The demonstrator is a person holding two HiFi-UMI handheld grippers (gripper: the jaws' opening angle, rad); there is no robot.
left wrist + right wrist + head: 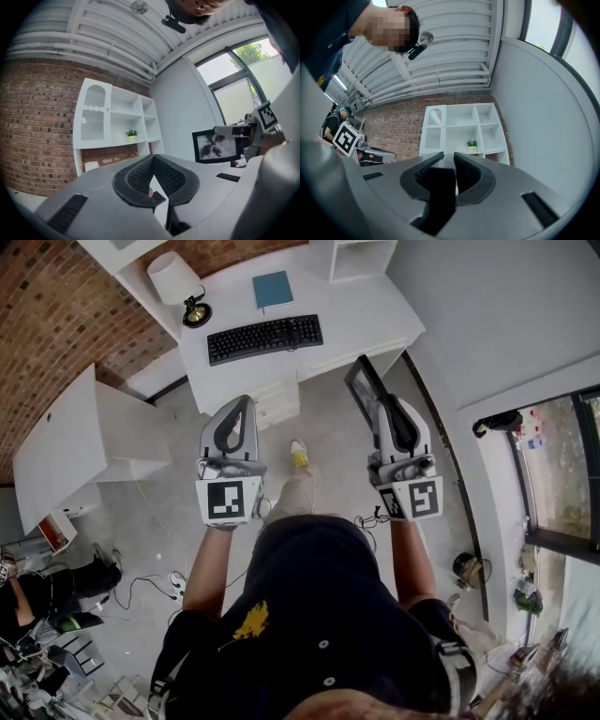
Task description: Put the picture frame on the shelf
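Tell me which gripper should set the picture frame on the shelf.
Right. The right gripper is clamped on the picture frame and faces the shelf. The left gripper is shut and empty.

Arms forward: left gripper (pixel 241 405) fingers (pixel 137 175) together, right gripper (pixel 386 405) clamping the picture frame (pixel 362 384).

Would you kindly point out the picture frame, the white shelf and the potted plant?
picture frame (pixel 216 146), left gripper view, on its dark print.
white shelf (pixel 459 125), right gripper view, on a middle board.
potted plant (pixel 472 143), right gripper view, on its leaves.
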